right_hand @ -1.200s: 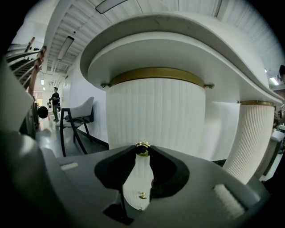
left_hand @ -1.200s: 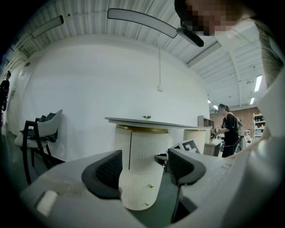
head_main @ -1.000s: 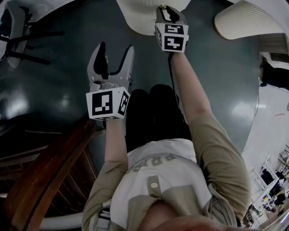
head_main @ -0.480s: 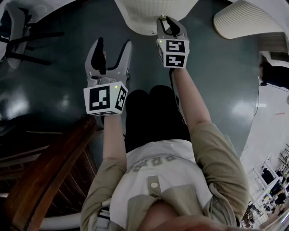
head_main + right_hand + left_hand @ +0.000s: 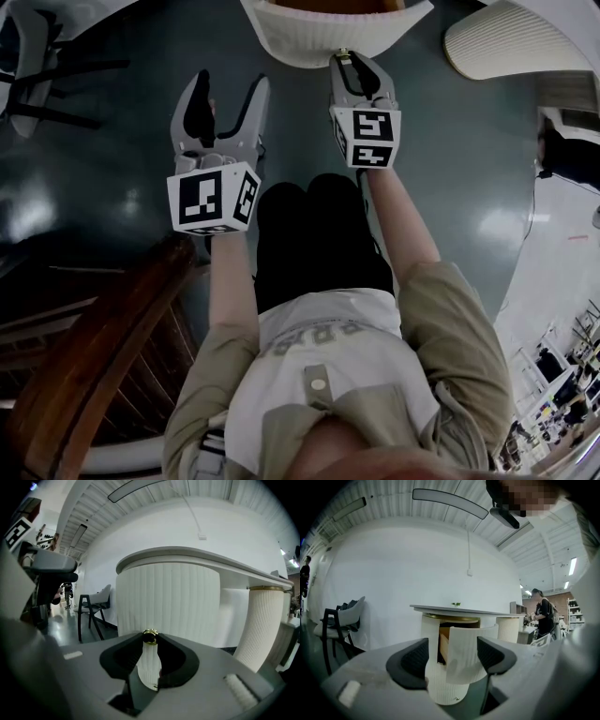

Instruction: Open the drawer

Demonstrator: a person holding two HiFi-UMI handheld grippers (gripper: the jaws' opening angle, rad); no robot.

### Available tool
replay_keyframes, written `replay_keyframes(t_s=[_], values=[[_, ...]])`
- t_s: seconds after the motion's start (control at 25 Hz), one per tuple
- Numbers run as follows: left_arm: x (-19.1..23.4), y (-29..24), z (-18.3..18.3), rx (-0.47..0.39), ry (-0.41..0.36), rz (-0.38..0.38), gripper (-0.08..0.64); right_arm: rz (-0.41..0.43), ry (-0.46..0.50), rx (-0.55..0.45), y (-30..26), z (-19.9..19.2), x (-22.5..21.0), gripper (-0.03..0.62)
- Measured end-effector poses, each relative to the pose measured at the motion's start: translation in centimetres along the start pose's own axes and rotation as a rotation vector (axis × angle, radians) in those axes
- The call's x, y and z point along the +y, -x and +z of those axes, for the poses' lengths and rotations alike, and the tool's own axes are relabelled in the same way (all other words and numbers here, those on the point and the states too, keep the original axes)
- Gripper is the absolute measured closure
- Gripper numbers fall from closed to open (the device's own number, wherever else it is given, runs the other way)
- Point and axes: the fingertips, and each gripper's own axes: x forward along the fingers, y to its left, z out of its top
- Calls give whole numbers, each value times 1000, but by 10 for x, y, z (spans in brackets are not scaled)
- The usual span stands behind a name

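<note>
A: Nearest first; grippers?
B: Left gripper (image 5: 452,654) has its jaws spread wide with nothing between them; right gripper (image 5: 150,643) has its jaws nearly together, pinched on the knob (image 5: 150,636); small, round, shiny gold metal.
A: Where's the drawer?
B: The drawer (image 5: 309,33) is right ahead of the right gripper, at the knob; front is curved, white, vertically ribbed, matte; it stands part-way out of the round cabinet (image 5: 430,632); left gripper view shows a gap and a pale wood side panel (image 5: 443,644) behind the front.
A: Progress?
B: Grasp made, drawer visibly out; I'd judge what's left is pulling to full travel, then letting go; can't tell how much travel remains.
A: Farther back?
B: Thin grey tabletop (image 5: 464,610) caps the cabinet; second ribbed column (image 5: 507,627) beside it; chair (image 5: 344,620) off left; plain white wall.
</note>
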Motion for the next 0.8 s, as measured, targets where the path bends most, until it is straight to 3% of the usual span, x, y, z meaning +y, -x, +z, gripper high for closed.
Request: replay_keyframes(t_s=[0.24, 0.8], values=[[0, 2, 17, -17, 18, 17, 230, 8, -6, 26, 11, -5, 4, 489], [-30, 24, 65, -45, 15, -32, 230, 6, -21, 112, 46, -24, 18, 489]])
